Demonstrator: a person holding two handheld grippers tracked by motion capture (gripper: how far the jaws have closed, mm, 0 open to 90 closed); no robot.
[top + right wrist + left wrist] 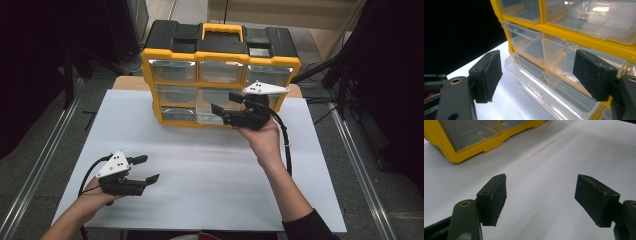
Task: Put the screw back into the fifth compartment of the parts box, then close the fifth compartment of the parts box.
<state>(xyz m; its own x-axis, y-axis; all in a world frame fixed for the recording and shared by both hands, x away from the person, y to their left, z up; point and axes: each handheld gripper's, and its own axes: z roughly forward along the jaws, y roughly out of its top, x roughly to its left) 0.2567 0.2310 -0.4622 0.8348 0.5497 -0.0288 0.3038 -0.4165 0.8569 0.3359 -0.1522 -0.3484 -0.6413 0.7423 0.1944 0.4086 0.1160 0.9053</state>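
A yellow and black organizer (172,54) with clear plastic drawers stands at the back of the white table (210,175). In its middle column a clear drawer (536,50) is pulled partly out, and another clear drawer (554,97) below it sticks out further. My right gripper (223,101) is held in front of these drawers, open, its pads (596,75) apart and off the plastic. My left gripper (150,168) rests low at the front left of the table, open with nothing between its pads (494,200). The organizer's yellow corner (474,151) lies ahead of it.
Bare white tabletop stretches between the left gripper and the organizer. A black cable (287,150) trails from the right gripper along the forearm. Metal rails (40,165) run along the floor on both sides, with dark stands and cables at the back right.
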